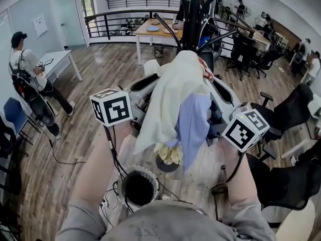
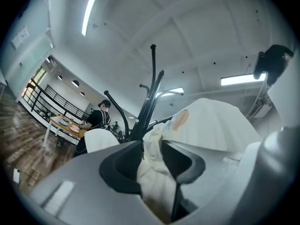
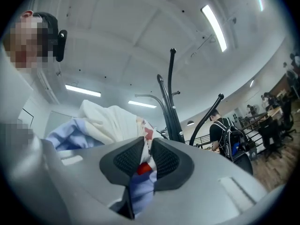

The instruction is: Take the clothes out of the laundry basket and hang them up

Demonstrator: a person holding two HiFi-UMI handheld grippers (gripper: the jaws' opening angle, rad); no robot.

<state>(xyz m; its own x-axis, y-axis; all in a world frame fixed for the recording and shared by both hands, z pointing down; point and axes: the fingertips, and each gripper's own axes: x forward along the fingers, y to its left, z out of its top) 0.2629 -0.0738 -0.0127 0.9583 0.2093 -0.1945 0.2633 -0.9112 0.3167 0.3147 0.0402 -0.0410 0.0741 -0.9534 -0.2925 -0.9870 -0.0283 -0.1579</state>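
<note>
I hold a cream-white garment (image 1: 173,92) with a pale blue lining (image 1: 194,122) up in front of the black coat stand (image 1: 193,14). The cloth hangs down between both grippers. My left gripper (image 2: 157,156) is shut on a bunch of the cream fabric (image 2: 154,172). My right gripper (image 3: 146,156) is shut on a fold with red print and blue cloth (image 3: 140,182). In both gripper views the stand's curved black hooks (image 2: 152,78) (image 3: 171,93) rise just behind the garment. The laundry basket (image 1: 139,187) sits on the floor below me.
A round stand base (image 1: 166,165) lies on the wooden floor. Office chairs (image 1: 291,114) stand at the right, a wooden table (image 1: 155,31) behind the stand, a white table (image 1: 60,59) at the left. A person (image 1: 30,79) stands at the left. Cables (image 1: 65,159) trail on the floor.
</note>
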